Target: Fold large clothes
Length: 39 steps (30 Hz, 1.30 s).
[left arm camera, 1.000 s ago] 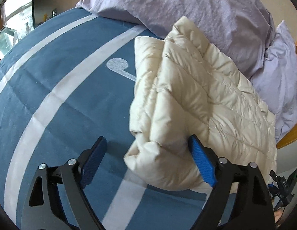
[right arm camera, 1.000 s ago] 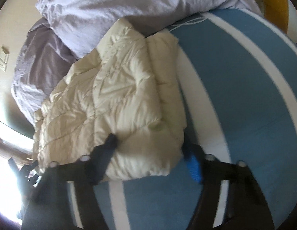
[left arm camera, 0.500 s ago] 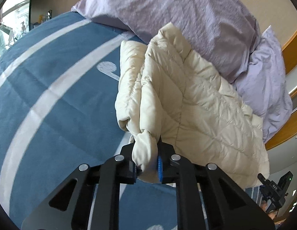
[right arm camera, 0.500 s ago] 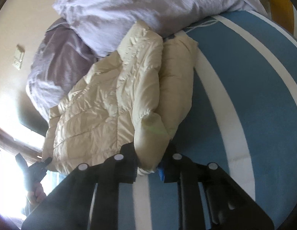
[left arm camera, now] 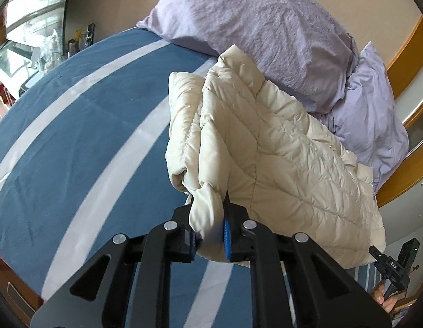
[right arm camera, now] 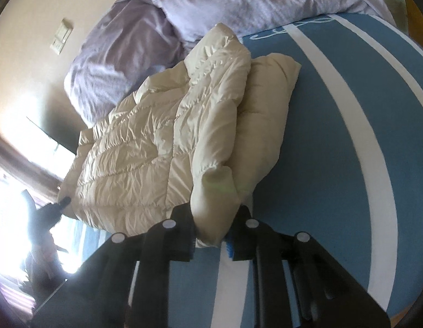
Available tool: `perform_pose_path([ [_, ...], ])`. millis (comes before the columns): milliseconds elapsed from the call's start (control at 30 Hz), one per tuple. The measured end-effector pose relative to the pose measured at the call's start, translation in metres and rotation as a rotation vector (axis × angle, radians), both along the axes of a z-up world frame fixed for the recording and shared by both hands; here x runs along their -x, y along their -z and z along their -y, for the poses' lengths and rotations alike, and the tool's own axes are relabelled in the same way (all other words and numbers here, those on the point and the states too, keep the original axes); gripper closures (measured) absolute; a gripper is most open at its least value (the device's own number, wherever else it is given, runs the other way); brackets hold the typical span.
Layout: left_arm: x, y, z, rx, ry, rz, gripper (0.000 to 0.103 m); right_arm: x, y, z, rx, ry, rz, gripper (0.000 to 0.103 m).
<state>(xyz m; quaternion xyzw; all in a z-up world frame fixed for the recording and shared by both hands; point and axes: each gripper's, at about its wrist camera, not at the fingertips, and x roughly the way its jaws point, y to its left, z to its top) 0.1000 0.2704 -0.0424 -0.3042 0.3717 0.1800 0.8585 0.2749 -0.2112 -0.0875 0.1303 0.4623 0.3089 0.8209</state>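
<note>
A cream quilted puffer jacket [left arm camera: 271, 147] lies folded on the blue bed cover with white stripes [left arm camera: 74, 125]. My left gripper [left arm camera: 210, 235] is shut on the jacket's near corner, which bulges between the blue pads. In the right wrist view the same jacket [right arm camera: 145, 147] spreads left and away, and my right gripper [right arm camera: 212, 237] is shut on its other near corner. The right gripper also shows small at the lower right of the left wrist view, held by a hand [left arm camera: 386, 298]. Both pinched corners are lifted a little off the cover.
Lilac pillows [left arm camera: 260, 24] and bedding [right arm camera: 124, 52] are heaped against the wall behind the jacket. A wooden frame [left arm camera: 408, 52] runs along the right. A cluttered shelf by a window [left arm camera: 36, 52] stands beyond the bed's far left edge. A light switch [right arm camera: 62, 37] is on the wall.
Both grippers went from open around the jacket's near corners to shut on them. Since then both have pulled back and lifted slightly, and the jacket's near edge has come up with them.
</note>
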Motion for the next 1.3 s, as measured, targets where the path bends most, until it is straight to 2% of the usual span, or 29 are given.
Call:
perform_pose_path([
  [133, 0.012, 0.003, -0.001, 0.003, -0.006, -0.004, 0.089, 0.013, 0.001, -0.003, 0.039, -0.017, 0.021, 0.086],
  [200, 0.014, 0.005, -0.002, 0.012, -0.01, -0.008, 0.087, 0.016, 0.001, -0.004, 0.062, -0.012, 0.029, 0.082],
  [267, 0.016, 0.006, -0.003, 0.016, -0.018, -0.015, 0.085, 0.015, -0.002, -0.005, 0.1, 0.01, 0.045, 0.069],
  [333, 0.016, 0.005, -0.004, 0.015, -0.033, -0.024, 0.078, 0.016, -0.004, -0.001, 0.124, 0.032, 0.062, 0.061],
  [433, 0.019, 0.001, -0.008, -0.009, -0.062, -0.029, 0.05, 0.017, -0.015, 0.009, 0.152, 0.091, 0.11, 0.043],
  [467, 0.021, 0.0, -0.01, -0.017, -0.07, -0.028, 0.035, 0.017, -0.022, 0.012, 0.174, 0.123, 0.147, 0.04],
  [500, 0.021, -0.003, -0.012, -0.028, -0.082, -0.024, 0.027, 0.017, -0.029, 0.014, 0.192, 0.149, 0.181, 0.04],
  [600, 0.015, -0.007, -0.019, -0.042, -0.088, -0.032, 0.021, 0.014, -0.041, 0.014, 0.191, 0.161, 0.219, 0.036],
  [767, -0.003, -0.006, -0.028, -0.055, -0.087, -0.068, 0.013, 0.013, -0.059, -0.02, 0.231, 0.106, 0.299, 0.025],
  [833, -0.011, -0.004, -0.032, -0.045, -0.086, -0.076, 0.013, 0.012, -0.06, -0.035, 0.247, 0.078, 0.321, 0.024],
  [1067, -0.032, 0.003, -0.045, 0.0, -0.088, -0.094, 0.008, 0.006, -0.048, -0.09, 0.326, 0.012, 0.352, 0.021],
  [1300, -0.044, 0.015, -0.058, 0.05, -0.084, -0.109, 0.008, -0.006, -0.02, -0.112, 0.392, 0.01, 0.336, 0.016],
])
